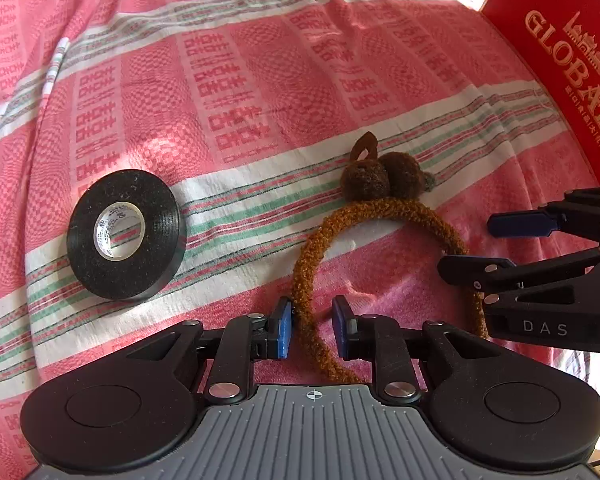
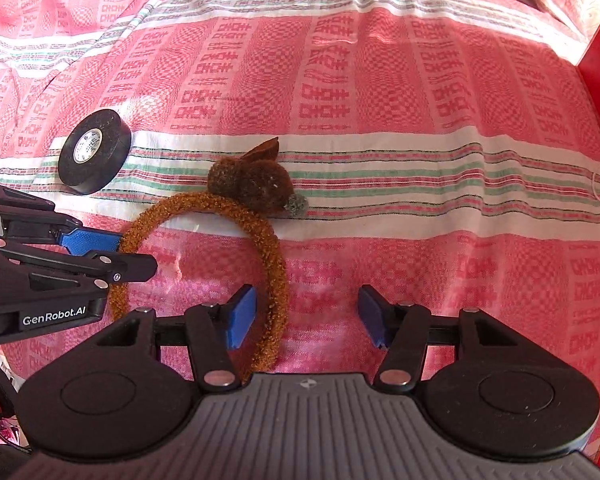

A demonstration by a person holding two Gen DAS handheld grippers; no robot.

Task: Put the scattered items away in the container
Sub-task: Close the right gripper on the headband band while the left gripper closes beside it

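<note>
A pink woven bedspread (image 1: 228, 92) with white, green and red stripes covers the bed, sunlit and creased, and a red box (image 1: 572, 64) stands at its far right. A fuzzy brown headband (image 1: 380, 210) lies in the middle, with a black tape roll (image 1: 124, 234) to its left. The left tool (image 1: 311, 326) stands narrowed around one leg of the band, not yet pinching; the right tool (image 2: 306, 314) gapes half wide over the other.
</note>
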